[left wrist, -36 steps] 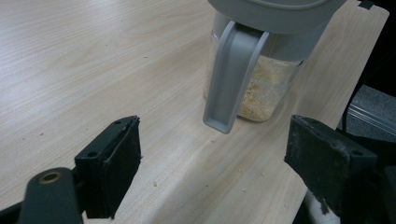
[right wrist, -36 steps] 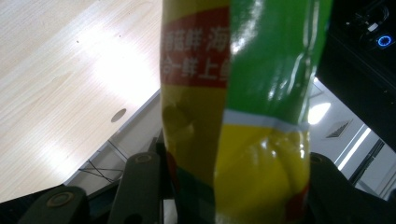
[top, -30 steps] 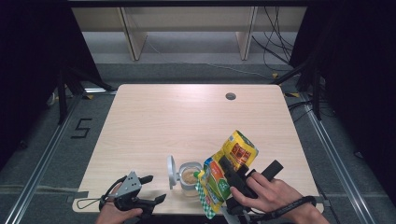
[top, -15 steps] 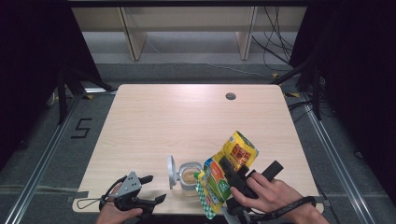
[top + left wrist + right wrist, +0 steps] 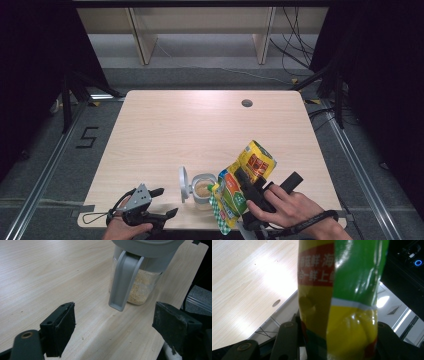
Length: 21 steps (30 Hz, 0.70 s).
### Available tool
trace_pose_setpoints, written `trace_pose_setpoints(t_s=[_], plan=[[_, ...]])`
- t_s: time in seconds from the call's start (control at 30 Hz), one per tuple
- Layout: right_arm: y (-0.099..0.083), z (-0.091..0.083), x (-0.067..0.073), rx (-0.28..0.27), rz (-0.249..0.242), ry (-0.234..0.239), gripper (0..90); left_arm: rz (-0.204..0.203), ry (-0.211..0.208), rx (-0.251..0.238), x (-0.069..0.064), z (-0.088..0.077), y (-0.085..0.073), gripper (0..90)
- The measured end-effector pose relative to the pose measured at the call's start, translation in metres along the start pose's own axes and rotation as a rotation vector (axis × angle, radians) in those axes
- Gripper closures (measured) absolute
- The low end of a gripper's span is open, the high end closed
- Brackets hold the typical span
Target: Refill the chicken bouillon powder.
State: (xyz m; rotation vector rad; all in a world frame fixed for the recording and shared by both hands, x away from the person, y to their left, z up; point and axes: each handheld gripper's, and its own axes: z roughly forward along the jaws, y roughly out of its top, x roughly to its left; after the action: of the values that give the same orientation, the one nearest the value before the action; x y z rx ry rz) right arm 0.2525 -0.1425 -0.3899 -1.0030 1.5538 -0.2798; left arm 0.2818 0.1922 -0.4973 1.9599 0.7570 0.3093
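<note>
A: Any change vs a sec ago?
B: None. Right gripper (image 5: 243, 189) keeps the pouch (image 5: 242, 182) clamped, tilted over the jar (image 5: 202, 188), near edge. Left gripper (image 5: 161, 204) idle, jaws apart. Pour prob. ongoing.

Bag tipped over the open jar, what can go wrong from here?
1. The bag hangs tilted beside the jar mouth, not squarely over it; a pour could spill onto the table.
2. The jar stands near the table's front edge; a bump from the bag might push it off.
3. The left hand-held gripper is open and apart from the jar, so nothing steadies it.
</note>
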Motion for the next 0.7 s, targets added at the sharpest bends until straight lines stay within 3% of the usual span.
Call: trace_pose_setpoints(t_s=[0.23, 0.33, 0.37, 0.57, 0.63, 0.7], plan=[[-0.0013, -0.0012, -0.0013, 0.002, 0.025, -0.010, 60.2, 0.001, 0.001, 0.000, 0.0002, -0.0001, 0.0000, 17.8], [-0.0009, -0.0008, -0.0017, -0.002, 0.018, -0.005, 60.3, 0.000, 0.000, 0.000, 0.0001, -0.0001, 0.0000, 17.8], [-0.0007, -0.0003, -0.0031, -0.004, -0.015, -0.004, 60.3, 0.001, 0.000, 0.000, 0.0001, -0.0002, 0.0000, 17.8], [-0.0005, -0.0005, -0.0018, 0.001, -0.007, 0.004, 63.0, 0.002, 0.000, 0.000, 0.0003, -0.0003, 0.0000, 17.8], [-0.0003, 0.0000, -0.0015, 0.001, -0.007, 0.010, 63.3, -0.023, 0.008, -0.006, -0.0014, -0.0003, -0.0002, 17.8], [0.0002, 0.0002, -0.0007, 0.000, -0.003, 0.008, 63.3, -0.006, 0.006, -0.006, -0.0003, -0.0003, 0.0001, 17.8]])
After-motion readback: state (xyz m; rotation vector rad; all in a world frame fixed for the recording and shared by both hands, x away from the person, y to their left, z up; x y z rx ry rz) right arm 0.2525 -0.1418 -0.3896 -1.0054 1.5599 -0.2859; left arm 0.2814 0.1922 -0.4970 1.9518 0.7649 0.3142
